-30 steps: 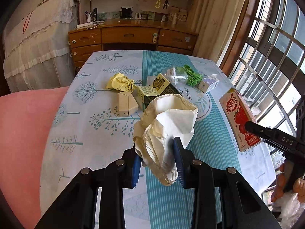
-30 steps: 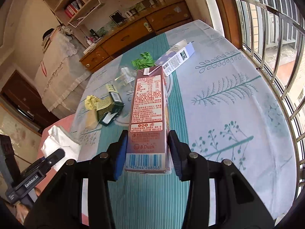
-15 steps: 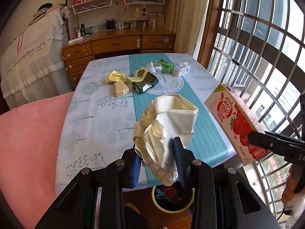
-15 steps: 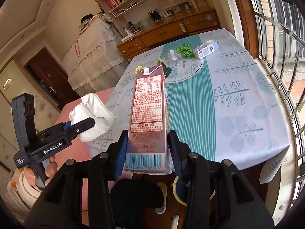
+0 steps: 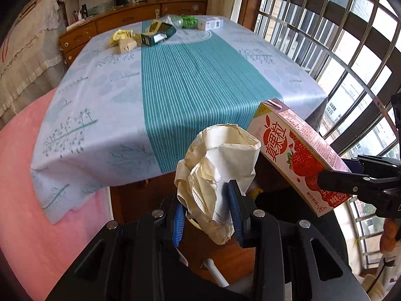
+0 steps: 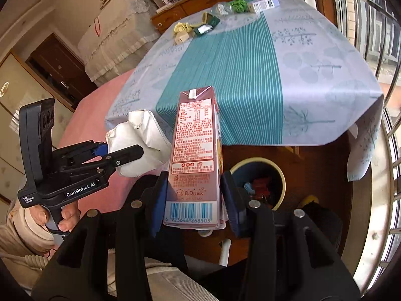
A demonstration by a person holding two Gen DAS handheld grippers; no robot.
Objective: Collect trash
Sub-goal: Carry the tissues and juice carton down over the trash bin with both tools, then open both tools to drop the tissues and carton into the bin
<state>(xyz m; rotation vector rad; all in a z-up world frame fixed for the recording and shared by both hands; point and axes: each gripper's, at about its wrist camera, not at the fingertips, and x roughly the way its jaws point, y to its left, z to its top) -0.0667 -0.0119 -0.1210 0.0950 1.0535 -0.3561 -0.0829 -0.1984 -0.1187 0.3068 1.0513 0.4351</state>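
My left gripper [image 5: 208,210] is shut on a crumpled white paper bag [image 5: 220,165], held in the air in front of the table's near edge; it also shows in the right wrist view [image 6: 140,145]. My right gripper [image 6: 193,200] is shut on a red strawberry milk carton [image 6: 195,150], also seen in the left wrist view [image 5: 295,155], touching the bag. A round bin [image 6: 280,173] with trash inside stands on the floor just below and right of the carton. More trash lies at the table's far end: yellow paper [image 5: 120,35], a beige box [image 5: 126,45], a dark green box [image 5: 158,33], green wrapper [image 5: 189,21], a white box [image 5: 210,23].
The table [image 5: 175,80] with a blue-and-teal cloth stretches ahead. A pink seat [image 5: 20,180] is at the left. Window bars [image 5: 338,37] run along the right. A wooden dresser [image 5: 130,20] stands behind the table. A white tube [image 6: 224,250] lies on the floor.
Both grippers have pulled back from the table and lowered past its near edge, carrying the bag and the carton. The bin has come into view under the carton.
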